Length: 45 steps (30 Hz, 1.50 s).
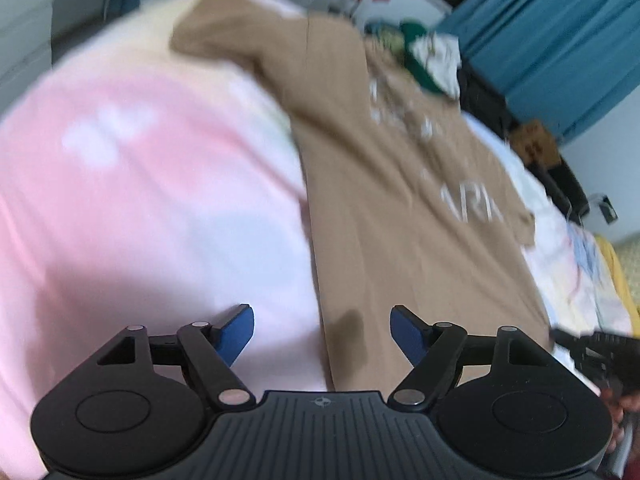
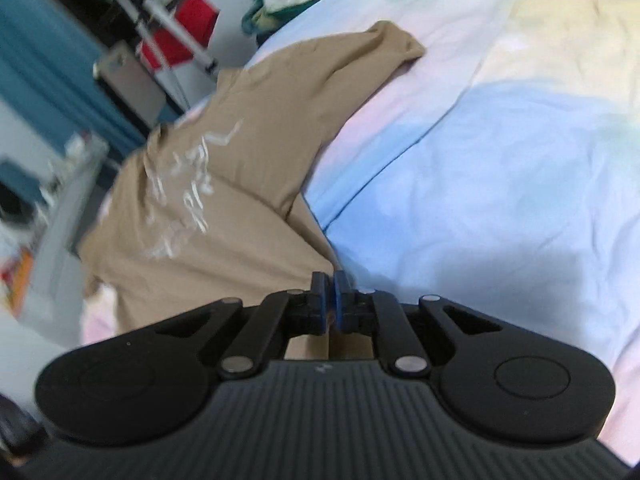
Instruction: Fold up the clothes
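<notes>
Tan T-shirt (image 1: 400, 208), printed side up, lies spread on my pastel bedsheet (image 1: 132, 184), reaching from the near edge of the bed toward its far edge. White lettering runs down the chest; in the left wrist view I can read only "ARA" (image 1: 472, 204), the lines above it being blurred. In the right wrist view the same print (image 2: 184, 192) appears as smeared white strokes that I cannot read. One sleeve (image 2: 392, 46) extends onto the sheet toward the far edge.

My left gripper (image 1: 322, 332) hovers at the near edge of the bed with its blue fingertips (image 1: 236, 334) spread wide and nothing between them; the shirt's hem and long side edge fall in the gap, and a dark shadow lies on the cloth just ahead.

My right gripper (image 2: 331, 300) has its blue pads (image 2: 319, 300) pressed nearly together, clamped on a fold of tan fabric at the shirt's near corner; the cloth rises in a ridge up to the pads.

A heap of green and white clothes (image 1: 428, 56) lies at the far edge of the bed, beyond the shirt's collar end. Teal curtains (image 1: 552, 40) hang behind it. Both views are motion-blurred.
</notes>
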Motion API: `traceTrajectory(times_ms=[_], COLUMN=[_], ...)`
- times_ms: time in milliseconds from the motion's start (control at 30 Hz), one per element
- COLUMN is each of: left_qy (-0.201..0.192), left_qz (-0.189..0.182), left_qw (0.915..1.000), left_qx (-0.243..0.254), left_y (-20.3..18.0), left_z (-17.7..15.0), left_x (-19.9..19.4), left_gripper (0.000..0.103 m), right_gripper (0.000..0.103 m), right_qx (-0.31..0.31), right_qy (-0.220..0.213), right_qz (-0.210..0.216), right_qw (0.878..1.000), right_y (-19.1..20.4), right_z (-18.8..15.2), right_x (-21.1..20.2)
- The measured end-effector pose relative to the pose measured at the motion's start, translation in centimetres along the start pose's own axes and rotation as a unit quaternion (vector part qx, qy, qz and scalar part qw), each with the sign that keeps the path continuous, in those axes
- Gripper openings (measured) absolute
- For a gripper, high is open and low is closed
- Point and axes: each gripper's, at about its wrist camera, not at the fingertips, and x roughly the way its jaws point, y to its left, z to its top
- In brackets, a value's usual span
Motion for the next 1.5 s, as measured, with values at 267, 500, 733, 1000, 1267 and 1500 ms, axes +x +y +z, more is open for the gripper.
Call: traceTrajectory(times_ms=[267, 500, 733, 1000, 1267, 1500], left_qy=[0.094, 0.163, 0.164, 0.060, 0.024, 0.095], left_qz=[-0.027, -0.048, -0.020, -0.059, -0.001, 0.095], left_qw=[0.9944, 0.9818, 0.9788, 0.9925, 0.9988, 0.9877], left_qx=[0.040, 0.085, 0.121, 0.089, 0.043, 0.080], left_y=[-0.9, -2.4, -3.2, -1.0, 3.5, 4.6], left_z=[-3.3, -5.7, -5.9, -1.9, 1.1, -2.0], left_x=[0.3, 0.3, 1.0, -8.5, -16.0, -12.3], left_gripper=[0.076, 0.061, 0.003, 0.001, 0.001, 0.001], right_gripper=[0.045, 0.043, 0.039, 0.003, 0.003, 0.003], right_qx=[-0.026, -0.052, -0.247, -0.365, -0.367, -0.373], right_qy=[0.045, 0.116, 0.205, 0.174, 0.162, 0.240], right_qz=[-0.031, -0.028, -0.060, -0.081, -0.073, -0.105], right_qw=[0.998, 0.991, 0.945, 0.911, 0.913, 0.890], right_y=[-0.3, -0.3, 3.6, 8.1, 8.6, 5.6], right_z=[-0.4, -0.5, -2.5, -2.9, -1.0, -4.5], right_x=[1.5, 3.1, 3.1, -2.0, -8.0, -5.1])
